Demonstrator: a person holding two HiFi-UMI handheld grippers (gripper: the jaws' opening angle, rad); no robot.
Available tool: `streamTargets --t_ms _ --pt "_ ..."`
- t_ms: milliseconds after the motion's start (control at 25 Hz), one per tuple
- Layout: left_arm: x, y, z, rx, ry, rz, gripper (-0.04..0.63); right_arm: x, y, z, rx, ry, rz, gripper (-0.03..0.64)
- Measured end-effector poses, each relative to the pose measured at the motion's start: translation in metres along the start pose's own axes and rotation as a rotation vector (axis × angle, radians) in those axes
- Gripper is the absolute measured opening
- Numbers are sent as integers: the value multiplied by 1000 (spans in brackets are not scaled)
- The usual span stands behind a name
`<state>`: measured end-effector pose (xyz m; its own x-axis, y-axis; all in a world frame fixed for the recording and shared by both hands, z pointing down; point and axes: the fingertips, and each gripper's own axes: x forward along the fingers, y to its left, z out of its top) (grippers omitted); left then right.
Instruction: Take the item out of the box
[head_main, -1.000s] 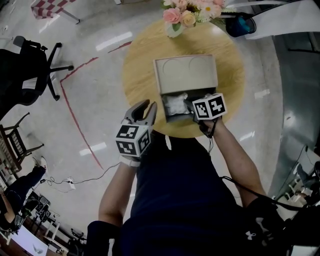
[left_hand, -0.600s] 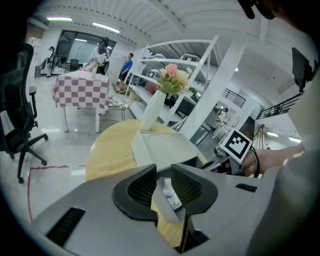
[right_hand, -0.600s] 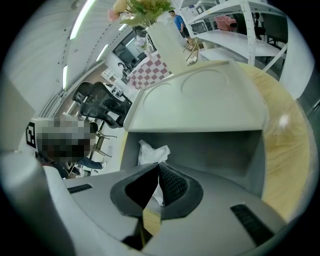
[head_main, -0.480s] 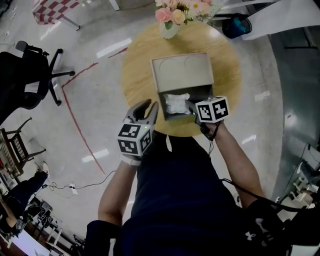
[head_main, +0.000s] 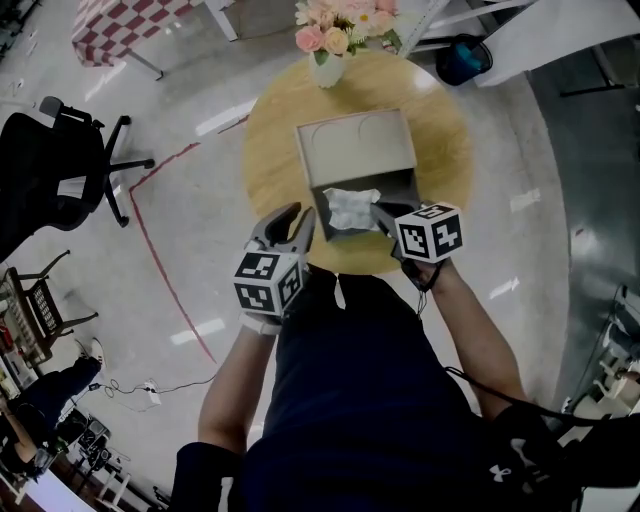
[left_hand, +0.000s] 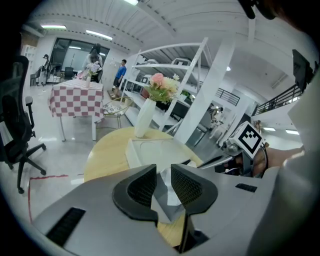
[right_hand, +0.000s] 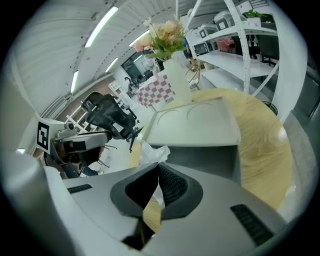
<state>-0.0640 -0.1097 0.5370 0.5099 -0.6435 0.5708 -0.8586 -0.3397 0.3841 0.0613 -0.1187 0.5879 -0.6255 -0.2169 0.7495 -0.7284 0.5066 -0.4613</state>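
My right tongs (head_main: 379, 211), clenched on the white wrapped item (head_main: 350, 207), had drawn it higher out of the box (head_main: 350, 150) (nearly clear, I judged); the left tongs (head_main: 298, 213) waited released, near-left.

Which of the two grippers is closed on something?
The right gripper, shut on the crumpled white plastic bag in the open beige box; the left gripper has its jaws apart, holding nothing.

The right tongs (head_main: 381, 213) have pulled the item (head_main: 346, 205) higher.

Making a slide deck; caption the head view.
Right gripper pinches the white wrapped item in the open box on a round table.
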Motion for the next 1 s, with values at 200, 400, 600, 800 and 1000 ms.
streamTargets --t_ms 200,400,600,800,1000 --pt "-7 -3 16 25 -31 8 101 -22 9 17 -14 -76 -2 14" --pt "-14 -9 36 47 -64 9 101 -42 18 36 -42 -145 -1 14" --pt "-26 -21 56 62 -111 -5 101 -65 32 55 -106 -220 -17 14" --pt "-40 -29 76 79 -160 -7 101 -88 45 75 -142 -317 -21 14" --pt "-51 -31 94 97 -201 0 100 -110 53 93 -168 -408 -33 14"
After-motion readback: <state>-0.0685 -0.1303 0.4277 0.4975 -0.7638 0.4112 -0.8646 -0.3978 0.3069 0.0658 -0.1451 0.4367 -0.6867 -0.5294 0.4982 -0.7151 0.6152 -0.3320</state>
